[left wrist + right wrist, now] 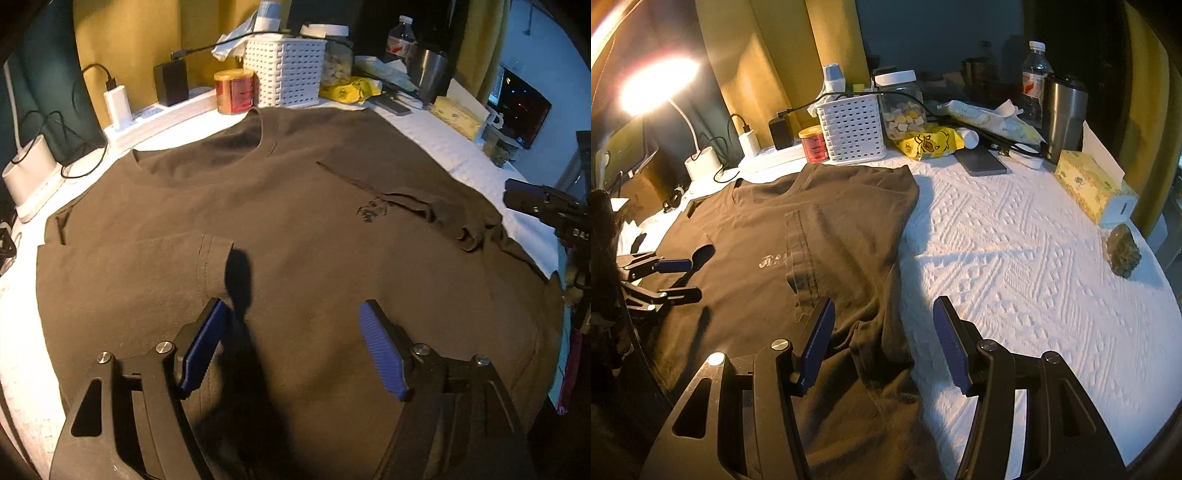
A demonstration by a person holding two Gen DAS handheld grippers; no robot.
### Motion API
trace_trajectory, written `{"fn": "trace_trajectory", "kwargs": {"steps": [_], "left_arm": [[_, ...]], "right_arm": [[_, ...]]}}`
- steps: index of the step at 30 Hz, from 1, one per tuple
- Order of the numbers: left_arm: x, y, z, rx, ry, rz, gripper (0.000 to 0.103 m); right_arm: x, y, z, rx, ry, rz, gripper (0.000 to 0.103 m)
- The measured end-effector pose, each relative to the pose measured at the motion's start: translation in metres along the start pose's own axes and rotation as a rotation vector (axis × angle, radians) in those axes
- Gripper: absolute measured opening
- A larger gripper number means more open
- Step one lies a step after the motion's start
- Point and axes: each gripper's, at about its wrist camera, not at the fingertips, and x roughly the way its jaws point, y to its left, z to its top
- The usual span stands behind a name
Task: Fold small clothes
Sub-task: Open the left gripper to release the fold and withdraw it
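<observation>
Brown T-shirt (295, 229) lies spread on the white textured cover (1034, 251), collar toward the clutter at the table's far edge. Both sleeves appear folded in over the body; left sleeve flat, right sleeve (443, 218) rumpled near its hem. My left gripper (293, 347) hangs over the shirt's lower middle, jaws apart, nothing between the pads. My right gripper (882, 343) hovers at the shirt's right edge, jaws apart, straddling the folded side without pinching it. Step in hand, as I judge it: take the hem end and bring it up toward the collar. To do it well, smooth that rumpled sleeve first, then pinch both layers at matching points on either side, lift together, keep the side edges straight. Risk: catching one layer only, dragging the sleeves loose.
</observation>
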Motion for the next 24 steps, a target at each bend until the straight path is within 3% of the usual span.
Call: {"fn": "trace_trajectory", "kwargs": {"steps": [4,8,12,17,21,23,24], "left_arm": [[-0.019,0.009,-0.002,-0.031,-0.034,0.021,0.074],[-0.040,0.027,-0.010,-0.074,-0.062,0.096,0.074],[-0.057,0.061,-0.021,-0.122,-0.099,0.178,0.074],[-0.057,0.122,-0.024,-0.251,-0.116,0.236,0.074],[-0.050,0.159,-0.017,-0.321,-0.119,0.249,0.060],[-0.046,0.169,-0.013,-0.328,-0.117,0.258,0.058],[-0.041,0.174,-0.011,-0.333,-0.109,0.262,0.049]], "right_arm": [[-0.001,0.002,0.002,-0.004,-0.005,0.002,0.058],[-0.005,0.009,0.003,-0.015,-0.011,0.012,0.058],[-0.008,0.014,0.001,-0.023,-0.016,0.020,0.058],[-0.009,0.016,-0.001,-0.019,-0.013,0.020,0.058],[-0.007,0.016,0.000,-0.014,-0.013,0.017,0.058],[-0.004,0.016,0.003,-0.015,-0.009,0.014,0.058],[-0.002,0.016,0.004,-0.016,-0.006,0.013,0.058]]}}
